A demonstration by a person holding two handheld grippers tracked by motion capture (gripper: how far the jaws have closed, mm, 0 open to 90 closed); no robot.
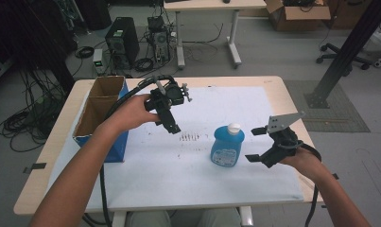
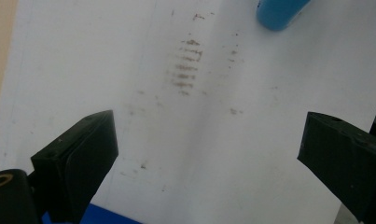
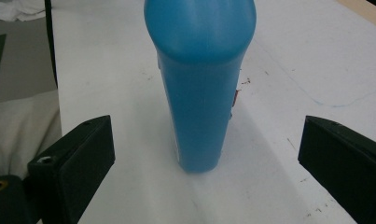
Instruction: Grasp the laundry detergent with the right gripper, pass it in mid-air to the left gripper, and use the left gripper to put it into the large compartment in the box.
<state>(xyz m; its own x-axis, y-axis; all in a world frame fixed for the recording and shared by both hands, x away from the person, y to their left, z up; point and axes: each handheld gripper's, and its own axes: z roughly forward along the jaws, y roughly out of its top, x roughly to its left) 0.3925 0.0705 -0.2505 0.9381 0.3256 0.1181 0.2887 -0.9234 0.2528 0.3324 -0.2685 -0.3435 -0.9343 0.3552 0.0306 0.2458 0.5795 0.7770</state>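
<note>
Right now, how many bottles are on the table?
1: a blue bottle with a white cap stands upright on the white sheet, just left of the open right gripper. The cardboard box could hide more.

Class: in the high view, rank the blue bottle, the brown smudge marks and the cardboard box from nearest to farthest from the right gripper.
1. Blue bottle: just left of the right gripper.
2. Smudge marks: mid-sheet, beyond the bottle.
3. Cardboard box: at the table's left edge.
</note>
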